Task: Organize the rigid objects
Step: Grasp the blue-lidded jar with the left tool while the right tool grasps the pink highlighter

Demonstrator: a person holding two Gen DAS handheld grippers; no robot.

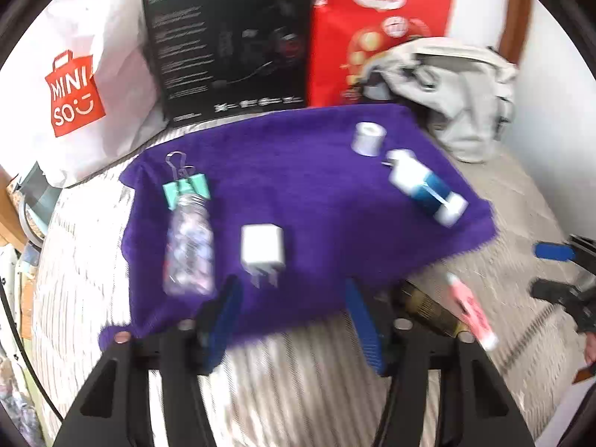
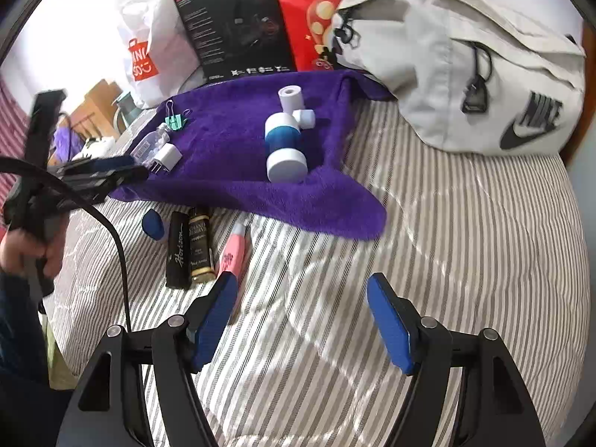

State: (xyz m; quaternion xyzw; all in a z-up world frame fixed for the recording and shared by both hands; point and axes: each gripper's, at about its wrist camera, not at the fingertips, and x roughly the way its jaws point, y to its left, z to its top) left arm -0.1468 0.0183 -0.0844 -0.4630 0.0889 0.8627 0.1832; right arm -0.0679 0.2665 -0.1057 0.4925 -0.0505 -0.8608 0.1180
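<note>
Striped bedspread (image 2: 428,246), purple towel (image 2: 231,141) bearing white charger (image 1: 262,247), clear bottle (image 1: 190,242), blue-white bottle (image 2: 284,145), left gripper (image 1: 294,316) jaws apart, empty, right gripper (image 2: 303,320) likewise.

surface: striped bed (image 2: 447,260) | centre-far: purple towel (image 2: 238,141) | near left, off the towel: blue item (image 2: 152,225), black tube (image 2: 178,251), gold-label bottle (image 2: 201,247), pink tube (image 2: 234,253) | far right: grey bag (image 2: 465,74) | far: white shopping bag (image 2: 149,44), black box (image 2: 234,26), red package (image 2: 309,15)
</note>
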